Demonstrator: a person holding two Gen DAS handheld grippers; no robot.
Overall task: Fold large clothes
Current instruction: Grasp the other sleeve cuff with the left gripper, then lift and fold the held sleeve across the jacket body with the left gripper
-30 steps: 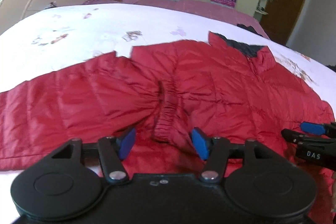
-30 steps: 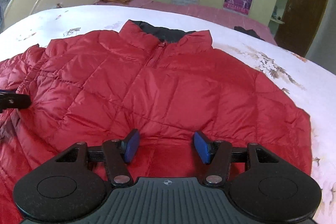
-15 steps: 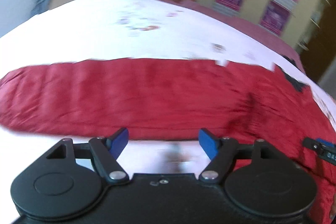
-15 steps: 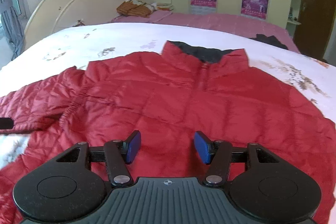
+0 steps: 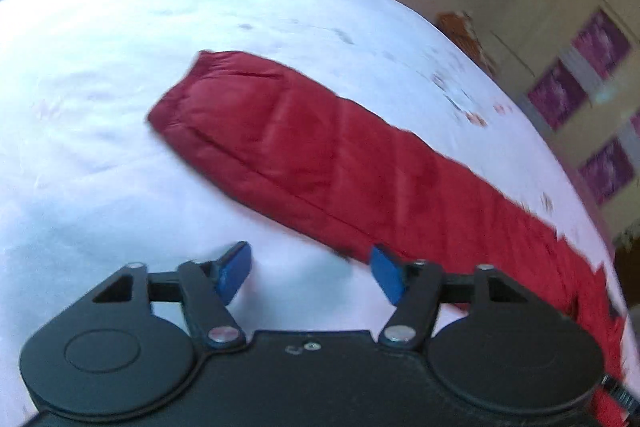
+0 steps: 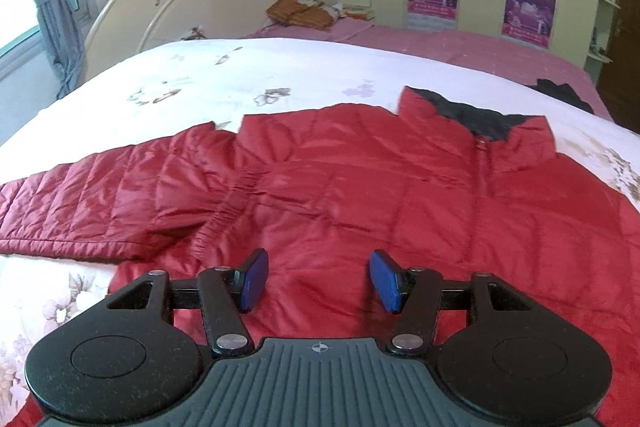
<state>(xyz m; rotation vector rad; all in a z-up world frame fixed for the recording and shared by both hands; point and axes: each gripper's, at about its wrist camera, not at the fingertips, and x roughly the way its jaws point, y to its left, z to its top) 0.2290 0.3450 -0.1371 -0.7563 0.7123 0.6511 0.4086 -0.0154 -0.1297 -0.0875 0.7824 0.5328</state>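
Above a red puffer jacket (image 6: 360,187) spread on the bed (image 6: 240,75), my right gripper (image 6: 318,281) hangs half-open and empty, my left gripper (image 5: 310,277) closing on nothing beside the outstretched sleeve (image 5: 320,151).

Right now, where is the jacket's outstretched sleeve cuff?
In the left wrist view the cuff lies upper left on the white bedsheet, beyond the left claw.

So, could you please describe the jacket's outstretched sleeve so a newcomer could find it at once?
On the white floral bedspread lies a red quilted jacket. Its outstretched sleeve runs flat toward the window side, unlike the other sleeve, folded across the chest with its gathered cuff.
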